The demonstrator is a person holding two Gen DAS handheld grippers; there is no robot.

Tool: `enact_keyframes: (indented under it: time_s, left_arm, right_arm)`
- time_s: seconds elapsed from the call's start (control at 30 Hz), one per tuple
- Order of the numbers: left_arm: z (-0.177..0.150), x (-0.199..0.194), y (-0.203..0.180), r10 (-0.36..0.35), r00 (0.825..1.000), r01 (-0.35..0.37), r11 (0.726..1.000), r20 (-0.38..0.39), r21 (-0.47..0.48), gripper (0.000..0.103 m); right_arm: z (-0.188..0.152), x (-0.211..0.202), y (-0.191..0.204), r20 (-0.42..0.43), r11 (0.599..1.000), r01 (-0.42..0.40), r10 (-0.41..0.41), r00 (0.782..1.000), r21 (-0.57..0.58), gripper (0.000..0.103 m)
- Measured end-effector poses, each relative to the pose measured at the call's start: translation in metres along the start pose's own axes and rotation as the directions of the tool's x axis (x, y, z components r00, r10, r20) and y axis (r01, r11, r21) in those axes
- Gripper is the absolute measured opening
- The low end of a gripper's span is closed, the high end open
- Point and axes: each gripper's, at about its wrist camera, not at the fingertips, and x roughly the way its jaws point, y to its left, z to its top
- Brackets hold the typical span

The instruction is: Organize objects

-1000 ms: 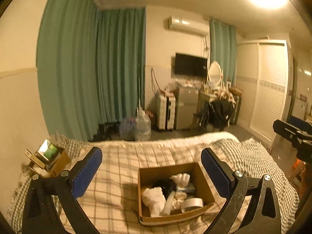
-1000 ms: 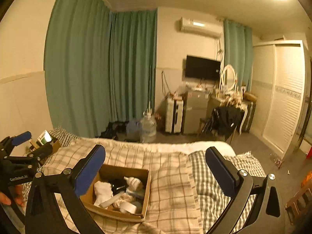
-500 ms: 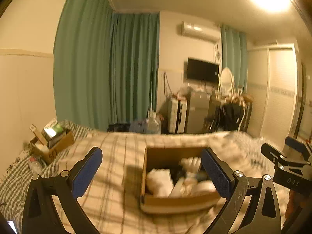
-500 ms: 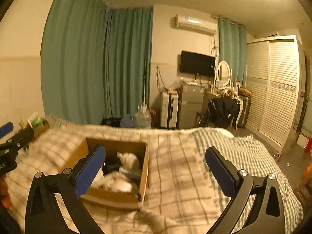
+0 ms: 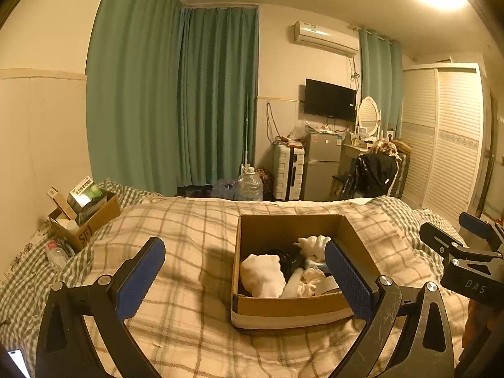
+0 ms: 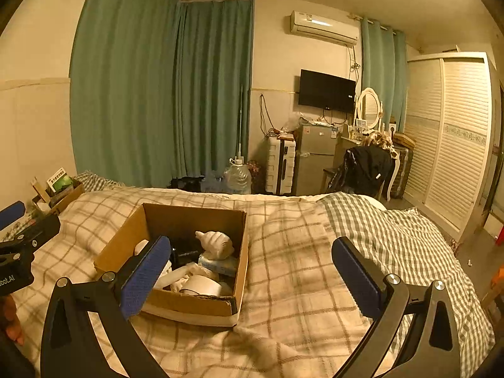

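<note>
An open cardboard box [image 5: 277, 307] sits on the plaid blanket of the bed; it also shows in the right wrist view [image 6: 176, 302]. It holds white cloth items [image 5: 263, 272], a white shell-like figure [image 6: 215, 244], a roll of tape [image 6: 200, 285] and a dark object [image 5: 285, 260]. My left gripper [image 5: 245, 278] is open and empty, just in front of the box. My right gripper [image 6: 252, 278] is open and empty, above the blanket at the box's right side.
A second cardboard box [image 5: 83, 220] with packets and books stands at the bed's far left, with a plastic bottle [image 5: 56, 253] beside it. A green checked cover [image 6: 393, 236] lies on the right. Beyond the bed are a water jug [image 5: 250, 186], suitcase, fridge and chair.
Both grippers have dropped lower and nearer to the box, which now looms larger in both views. Both stay open and empty.
</note>
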Motion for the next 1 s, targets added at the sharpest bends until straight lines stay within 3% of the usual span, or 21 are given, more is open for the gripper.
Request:
enact_keyframes:
  time_s: [1.0]
  left_arm:
    - [-0.0017, 0.0002, -0.0054, -0.009, 1.000, 0.009, 1.000, -0.016, 0.009, 0.103]
  right_arm:
    - [-0.0006, -0.0019, 0.0025, 0.016, 1.000, 0.011, -0.011, 1.000, -0.004, 0.103]
